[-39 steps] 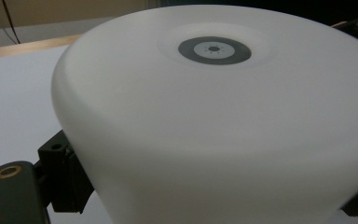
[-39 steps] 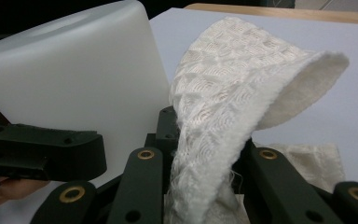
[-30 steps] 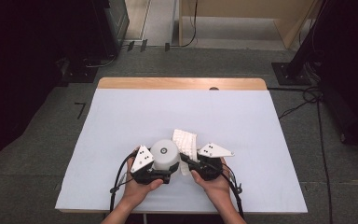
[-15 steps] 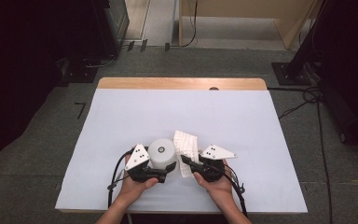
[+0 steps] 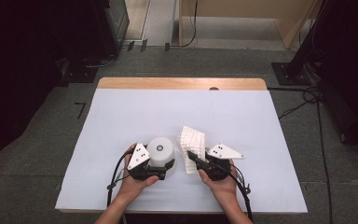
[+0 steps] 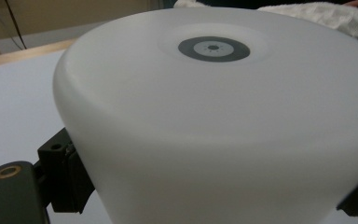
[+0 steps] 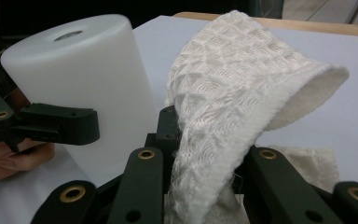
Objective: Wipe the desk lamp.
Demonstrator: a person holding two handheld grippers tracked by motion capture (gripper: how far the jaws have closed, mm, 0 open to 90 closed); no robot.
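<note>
The white waffle-weave cloth (image 5: 192,145) sits just right of centre in the lower half of the high view. Its long axis runs up the frame and leans away from you. Your right tool (image 5: 196,161) pinches its lower part tightly, probably so the free end can wipe. Just beside it on the left, the white matte plastic cylinder (image 5: 161,150) stands upright on the white counter (image 5: 242,121). Your left tool (image 5: 154,172) is clamped around its base, apparently to steady it.
</note>
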